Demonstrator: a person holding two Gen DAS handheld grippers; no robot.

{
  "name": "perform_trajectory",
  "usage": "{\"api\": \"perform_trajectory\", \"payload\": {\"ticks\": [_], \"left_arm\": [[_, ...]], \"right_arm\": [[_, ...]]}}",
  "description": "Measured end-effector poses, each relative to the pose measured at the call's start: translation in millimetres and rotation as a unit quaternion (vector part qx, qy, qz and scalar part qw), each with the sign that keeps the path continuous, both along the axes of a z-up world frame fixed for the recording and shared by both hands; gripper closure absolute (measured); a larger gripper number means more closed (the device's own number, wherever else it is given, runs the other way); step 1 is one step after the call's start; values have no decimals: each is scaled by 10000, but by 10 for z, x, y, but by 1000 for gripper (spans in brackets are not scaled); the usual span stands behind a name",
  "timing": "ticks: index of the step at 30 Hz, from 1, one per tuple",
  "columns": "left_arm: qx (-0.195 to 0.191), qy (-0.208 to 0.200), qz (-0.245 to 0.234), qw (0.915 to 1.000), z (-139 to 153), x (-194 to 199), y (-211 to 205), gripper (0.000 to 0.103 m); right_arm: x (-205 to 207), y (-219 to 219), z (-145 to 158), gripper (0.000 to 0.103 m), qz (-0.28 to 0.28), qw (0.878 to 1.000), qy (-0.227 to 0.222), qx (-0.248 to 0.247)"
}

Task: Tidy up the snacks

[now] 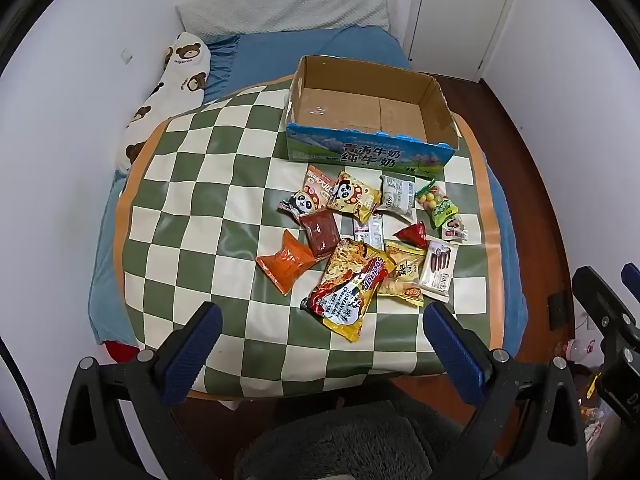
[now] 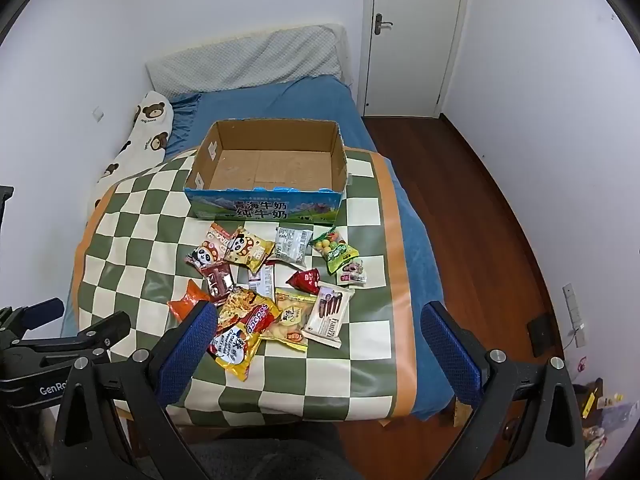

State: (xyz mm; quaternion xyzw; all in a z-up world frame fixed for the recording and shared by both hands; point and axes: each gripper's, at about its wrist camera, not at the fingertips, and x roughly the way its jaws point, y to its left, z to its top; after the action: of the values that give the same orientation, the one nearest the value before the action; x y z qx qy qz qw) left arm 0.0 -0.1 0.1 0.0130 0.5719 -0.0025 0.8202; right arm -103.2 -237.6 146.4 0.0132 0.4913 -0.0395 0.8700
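Cardboard milk box [image 1: 370, 150] sits empty beyond a heap of snack packets [image 1: 360, 236] on the checked cloth [image 1: 192, 200]; your left gripper [image 1: 322, 322] and right gripper [image 2: 320, 320] hover with jaws spread, holding nothing.

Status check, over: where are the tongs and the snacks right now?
Left tongs open, empty. Right tongs open, empty. Snack pile loose on checkered mat; cardboard box empty. Nothing in the way.

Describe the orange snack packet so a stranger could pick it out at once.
Start at the open cardboard box on the checkered mat; the snacks lie scattered in front of it. The orange packet sits at the pile's near-left edge, beside the big yellow-and-red noodle bag. It is the only plain bright-orange wrapper, pinched at both ends like a bow.
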Motion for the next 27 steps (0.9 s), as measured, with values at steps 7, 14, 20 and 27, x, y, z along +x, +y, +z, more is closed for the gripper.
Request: {"api": "perform_trajectory", "payload": {"ticks": [7,14,20,27], "left_arm": [[10,-24,23,10000,22,-23,-9,0],[-38,-3,-4,10000,34,-41,118,0],[-30,26,33,10000,8,3,65,0],[-1,17,60,10000,106,47,78,0]], "right_arm": [[7,11,1,0,7,10000,12,9],[11,5,-18,0,16,10000,22,6],[-1,35,-18,0,18,10000,22,17],[1,34,-9,0,16,10000,35,23]]}}
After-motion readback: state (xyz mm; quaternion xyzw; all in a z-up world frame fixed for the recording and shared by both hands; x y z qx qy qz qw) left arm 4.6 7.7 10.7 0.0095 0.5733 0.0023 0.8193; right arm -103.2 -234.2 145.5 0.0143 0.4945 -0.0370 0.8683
